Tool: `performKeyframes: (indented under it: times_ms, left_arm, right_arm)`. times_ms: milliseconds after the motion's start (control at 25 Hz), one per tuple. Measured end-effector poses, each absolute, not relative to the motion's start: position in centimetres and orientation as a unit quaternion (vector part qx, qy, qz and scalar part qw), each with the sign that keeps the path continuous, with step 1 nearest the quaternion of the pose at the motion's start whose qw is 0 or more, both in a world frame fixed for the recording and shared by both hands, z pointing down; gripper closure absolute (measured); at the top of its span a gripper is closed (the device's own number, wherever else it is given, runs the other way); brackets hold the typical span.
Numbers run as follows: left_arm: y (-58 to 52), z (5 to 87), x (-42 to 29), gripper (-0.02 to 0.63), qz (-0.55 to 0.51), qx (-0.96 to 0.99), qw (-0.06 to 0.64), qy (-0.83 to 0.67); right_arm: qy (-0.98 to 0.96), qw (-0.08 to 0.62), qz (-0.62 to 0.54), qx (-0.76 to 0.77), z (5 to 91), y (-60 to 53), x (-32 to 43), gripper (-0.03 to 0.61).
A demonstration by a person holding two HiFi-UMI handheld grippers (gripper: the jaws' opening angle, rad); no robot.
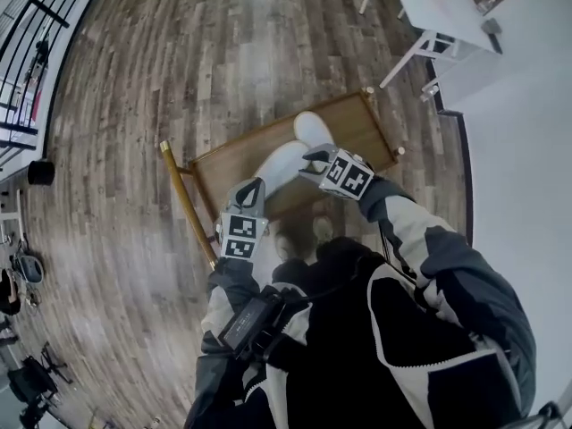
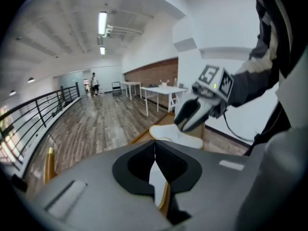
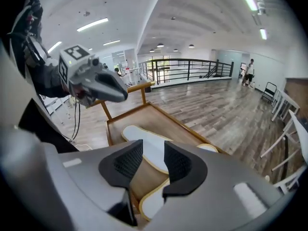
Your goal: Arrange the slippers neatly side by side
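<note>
Our left gripper [image 1: 253, 186] is closed and empty. Our right gripper [image 1: 313, 158] gapes, holding nothing, above two white slippers [image 1: 284, 162] lying askew on the tray [image 1: 357, 123]. They look light, soft and floppy, so we'd pinch a side edge.

Black-and-white jacket [image 1: 429, 347], grey left tool [image 1: 255, 186], right tool [image 1: 313, 157], black-white marker cubes [image 1: 239, 237]

we count two white slippers: a far slipper [image 1: 312, 127] and a near slipper [image 1: 281, 162] — and one wooden tray [image 1: 362, 123]. we see two grippers, the left gripper [image 1: 254, 184] and the right gripper [image 1: 313, 157], at least two white tables [image 2: 163, 89], one black railing [image 2: 33, 114] — and one distant person [image 2: 94, 83].
</note>
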State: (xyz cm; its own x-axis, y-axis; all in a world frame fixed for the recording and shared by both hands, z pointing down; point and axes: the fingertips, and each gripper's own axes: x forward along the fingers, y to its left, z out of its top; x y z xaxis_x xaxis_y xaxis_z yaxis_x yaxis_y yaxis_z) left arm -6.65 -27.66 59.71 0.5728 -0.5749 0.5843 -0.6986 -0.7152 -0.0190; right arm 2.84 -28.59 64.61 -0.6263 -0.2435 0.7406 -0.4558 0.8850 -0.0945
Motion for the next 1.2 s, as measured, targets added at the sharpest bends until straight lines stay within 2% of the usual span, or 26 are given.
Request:
performKeyframes:
  times_ms: [40, 80, 160, 280, 440, 560, 640, 680, 760, 1000, 1200]
  left_arm:
    - [-27.6, 61.2, -5.7, 0.596, 0.319, 0.879, 0.104, -0.34]
    - [-27.6, 62.7, -4.8, 0.472, 0.348, 0.876, 0.103, -0.318]
    - [-27.4, 66.0, -3.1, 0.414, 0.41, 0.864, 0.096, -0.275]
    - [-27.2, 71.0, -2.1, 0.354, 0.509, 0.828, 0.077, -0.223]
    - [-28.4, 73.8, -2.0, 0.336, 0.546, 0.802, 0.1, -0.219]
    - [-29.5, 74.3, -1.0, 0.341, 0.549, 0.799, 0.114, -0.217]
    - [-29.9, 74.5, -0.4, 0.378, 0.555, 0.797, 0.112, -0.212]
    - [-30.1, 74.4, -0.2, 0.423, 0.557, 0.796, 0.107, -0.211]
    - [-30.2, 74.6, 0.1, 0.563, 0.562, 0.794, 0.099, -0.209]
    - [-30.4, 75.0, 0.0, 0.583, 0.556, 0.79, 0.123, -0.226]
    - [-30.8, 73.6, -0.1, 0.584, 0.52, 0.794, 0.172, -0.263]
  right_arm:
    - [-0.891, 0.377, 0.14, 0.21, 64.2, -28.6, 3.9, 0.436]
    - [-0.89, 0.371, 0.143, 0.223, 63.7, -28.5, 5.1, 0.436]
    - [-0.886, 0.363, 0.15, 0.247, 62.6, -28.2, 7.4, 0.436]
    - [-0.881, 0.352, 0.158, 0.272, 61.6, -27.3, 10.3, 0.437]
    - [-0.875, 0.353, 0.162, 0.288, 61.8, -25.8, 13.4, 0.44]
    - [-0.87, 0.354, 0.171, 0.296, 62.3, -25.4, 15.6, 0.443]
    - [-0.868, 0.353, 0.177, 0.3, 62.6, -25.3, 16.5, 0.445]
    - [-0.868, 0.353, 0.178, 0.302, 62.6, -25.3, 16.9, 0.445]
    - [-0.867, 0.351, 0.18, 0.306, 62.6, -25.3, 17.3, 0.449]
    - [-0.869, 0.346, 0.18, 0.305, 62.6, -25.4, 17.2, 0.456]
    - [-0.873, 0.343, 0.18, 0.298, 62.8, -25.4, 16.9, 0.459]
